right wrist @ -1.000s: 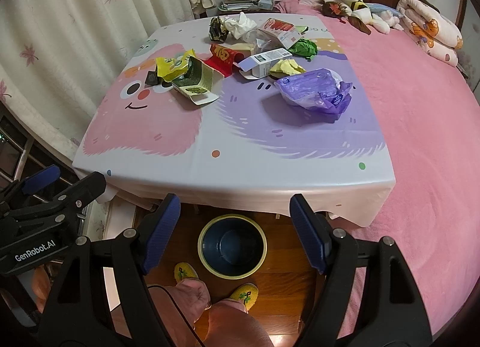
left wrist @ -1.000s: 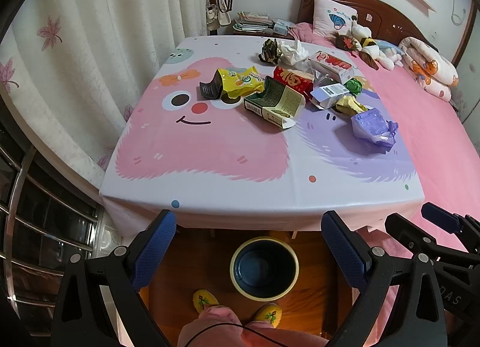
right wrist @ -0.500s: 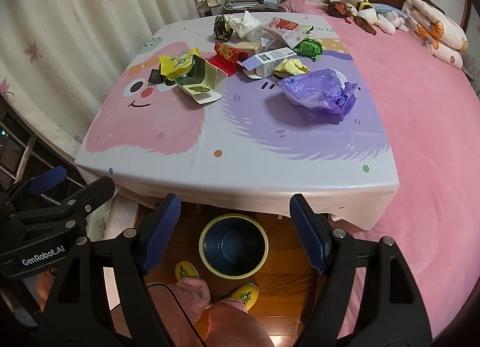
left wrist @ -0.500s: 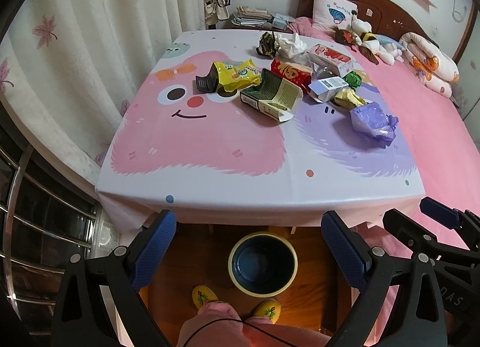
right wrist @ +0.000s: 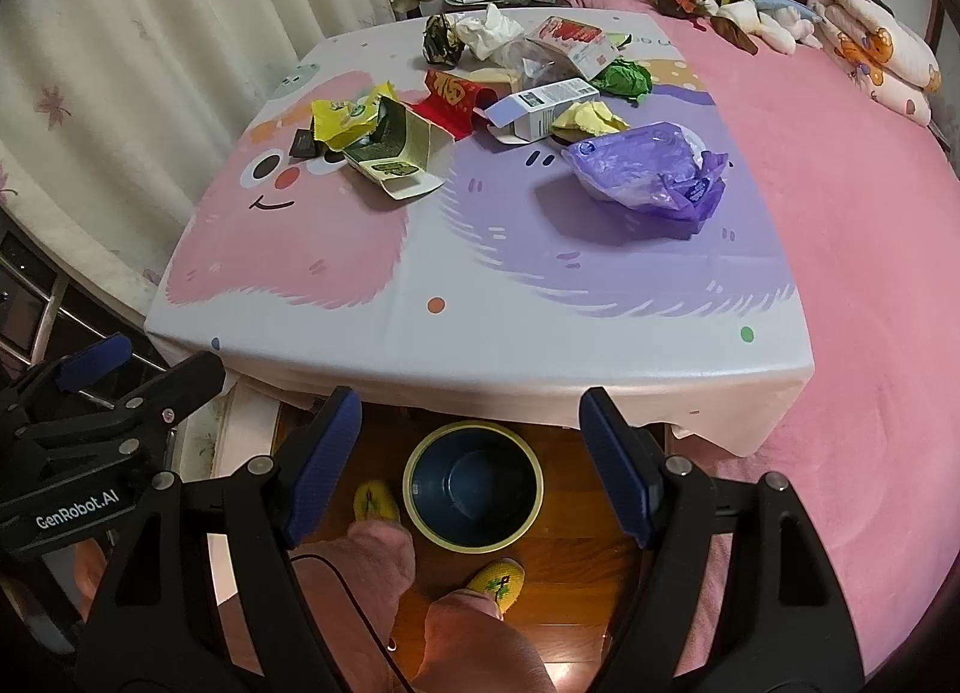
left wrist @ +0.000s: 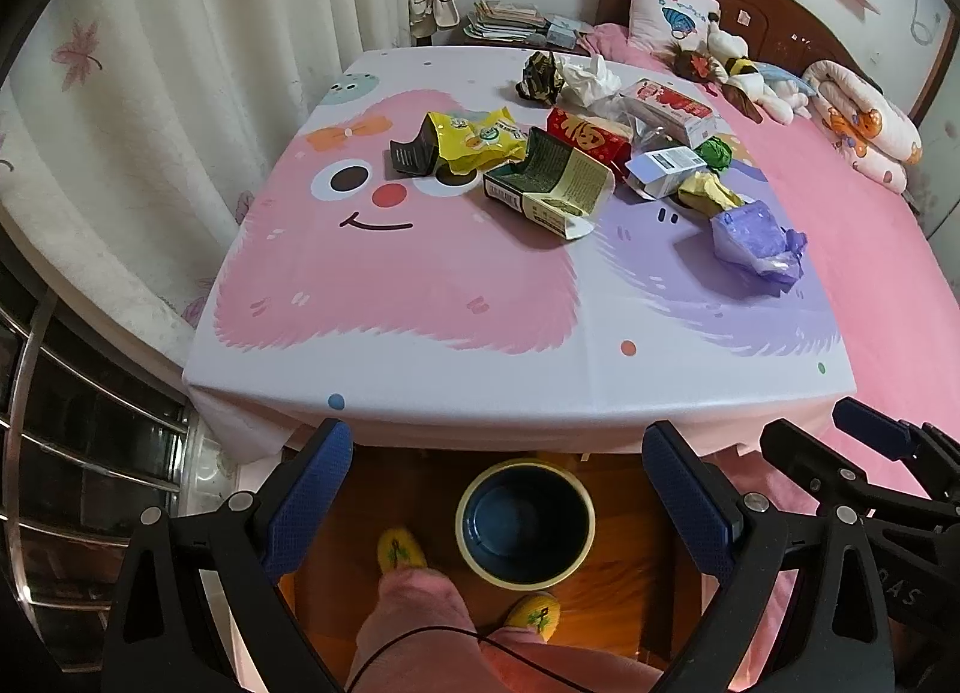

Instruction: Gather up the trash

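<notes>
Both claws are hanging above the near edge of a table draped in a glossy cartoon-monster tablecloth point(left wrist: 420, 285), pink on one half and purple on the other. The left gripper point(left wrist: 501, 492) is holding its blue-padded fingers point(left wrist: 306, 498) wide apart with nothing between them, and the right gripper point(right wrist: 471, 468) is likewise standing spread and empty. Directly below them, on the wooden floor just past the table's edge, a round dark-blue bin with a pale yellow rim point(right wrist: 474, 486) is sitting upright and looking empty, between the person's yellow slippers point(right wrist: 497, 582) and the hanging cloth. The trash is lying clustered toward the far side of the table: a crumpled purple plastic bag point(right wrist: 651, 171) sitting nearest on the purple half, an opened green-and-cream cardboard carton point(left wrist: 549, 186) near the middle, a yellow snack wrapper point(left wrist: 477, 138) just behind it, a red packet with gold print point(left wrist: 588, 138), a white-and-blue box point(right wrist: 543, 105), a crumpled green wrapper point(right wrist: 627, 80) and a wad of white tissue point(right wrist: 489, 30) farther back. A pink-covered bed point(right wrist: 840, 201) is lying beside the table on the right.
</notes>
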`<action>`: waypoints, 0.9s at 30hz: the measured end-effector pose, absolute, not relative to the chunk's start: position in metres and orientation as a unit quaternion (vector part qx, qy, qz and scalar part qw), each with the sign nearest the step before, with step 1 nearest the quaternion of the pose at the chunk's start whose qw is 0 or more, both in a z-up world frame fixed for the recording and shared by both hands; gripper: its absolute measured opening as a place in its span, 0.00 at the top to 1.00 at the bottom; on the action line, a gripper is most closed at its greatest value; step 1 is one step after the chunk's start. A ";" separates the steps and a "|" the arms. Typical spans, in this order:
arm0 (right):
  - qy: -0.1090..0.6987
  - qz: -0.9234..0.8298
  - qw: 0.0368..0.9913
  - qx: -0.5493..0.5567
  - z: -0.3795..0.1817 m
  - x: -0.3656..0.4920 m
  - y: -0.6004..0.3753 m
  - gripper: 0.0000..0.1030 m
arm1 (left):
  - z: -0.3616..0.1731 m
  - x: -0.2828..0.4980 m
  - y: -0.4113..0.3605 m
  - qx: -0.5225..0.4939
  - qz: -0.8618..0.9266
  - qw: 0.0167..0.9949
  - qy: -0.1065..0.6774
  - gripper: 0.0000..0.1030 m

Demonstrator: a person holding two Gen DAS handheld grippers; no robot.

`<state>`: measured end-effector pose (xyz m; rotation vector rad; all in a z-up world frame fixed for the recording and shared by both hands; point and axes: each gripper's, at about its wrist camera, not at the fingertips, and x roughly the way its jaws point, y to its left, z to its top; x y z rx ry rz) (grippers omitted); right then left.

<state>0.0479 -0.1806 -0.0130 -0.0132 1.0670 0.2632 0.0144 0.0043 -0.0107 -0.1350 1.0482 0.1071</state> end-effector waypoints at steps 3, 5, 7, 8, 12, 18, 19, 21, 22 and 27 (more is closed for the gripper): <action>0.510 0.121 0.852 -0.008 -0.015 0.059 -0.175 0.28 | -0.012 0.028 0.014 -0.069 0.047 0.863 0.499 0.04; 0.513 0.118 0.850 -0.006 -0.015 0.067 -0.170 0.28 | -0.011 0.044 0.025 -0.073 0.043 0.863 0.498 0.04; 0.515 0.118 0.849 -0.006 -0.015 0.078 -0.164 0.29 | -0.009 0.057 0.032 -0.073 0.039 0.864 0.497 0.04; 0.517 0.120 0.848 -0.005 -0.015 0.084 -0.160 0.29 | -0.008 0.066 0.036 -0.071 0.034 0.863 0.499 0.04; 0.516 0.123 0.848 -0.011 -0.014 0.114 -0.141 0.30 | -0.003 0.101 0.055 -0.055 0.013 0.860 0.507 0.04; 0.512 0.132 0.849 -0.006 -0.008 0.183 -0.112 0.30 | 0.003 0.158 0.098 -0.043 0.003 0.860 0.508 0.04; 0.514 0.135 0.847 -0.010 -0.008 0.196 -0.106 0.30 | 0.002 0.171 0.107 -0.038 0.001 0.860 0.509 0.04; 0.518 0.147 0.842 -0.019 -0.012 0.224 -0.094 0.30 | -0.001 0.191 0.121 -0.030 -0.003 0.857 0.514 0.04; 0.521 0.152 0.840 -0.027 -0.016 0.240 -0.088 0.30 | -0.003 0.202 0.129 -0.026 -0.005 0.855 0.518 0.04; 0.550 0.164 0.817 -0.055 -0.050 0.296 -0.066 0.30 | -0.018 0.249 0.159 -0.004 -0.015 0.845 0.534 0.04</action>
